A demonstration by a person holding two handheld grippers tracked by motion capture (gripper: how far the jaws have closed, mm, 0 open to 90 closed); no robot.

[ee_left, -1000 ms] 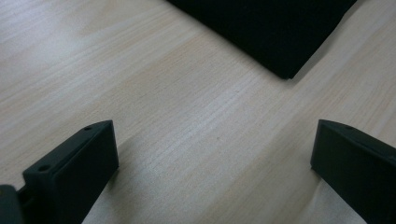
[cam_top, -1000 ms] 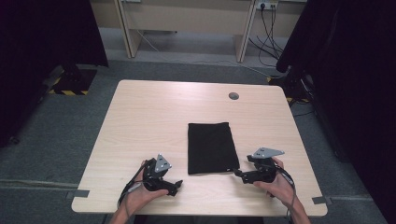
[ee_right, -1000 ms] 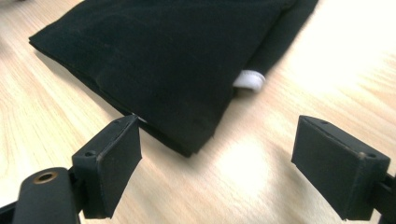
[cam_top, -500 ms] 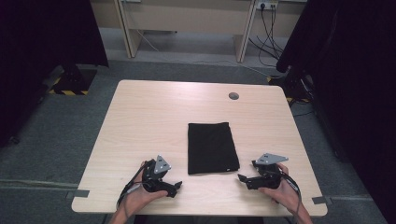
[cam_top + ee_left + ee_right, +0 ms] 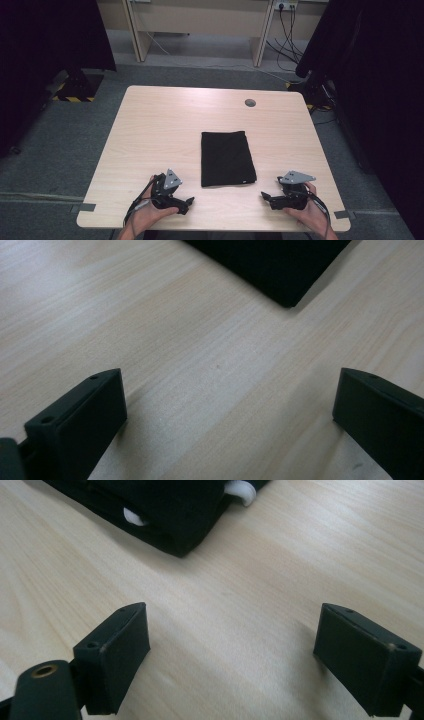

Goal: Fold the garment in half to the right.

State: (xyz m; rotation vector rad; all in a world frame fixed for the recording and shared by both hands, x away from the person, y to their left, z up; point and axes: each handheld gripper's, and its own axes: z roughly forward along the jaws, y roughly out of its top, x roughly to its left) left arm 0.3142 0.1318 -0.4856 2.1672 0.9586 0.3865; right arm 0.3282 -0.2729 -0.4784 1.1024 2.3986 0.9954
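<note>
Black folded cloth [image 5: 227, 158], lengthwise away, seemingly.

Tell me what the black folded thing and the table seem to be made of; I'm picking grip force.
The black folded thing looks like soft matte cloth: stacked layers at its corner, with white tags poking out. The table looks like pale wood or wood-look laminate, with straight grain and a slight sheen.
</note>
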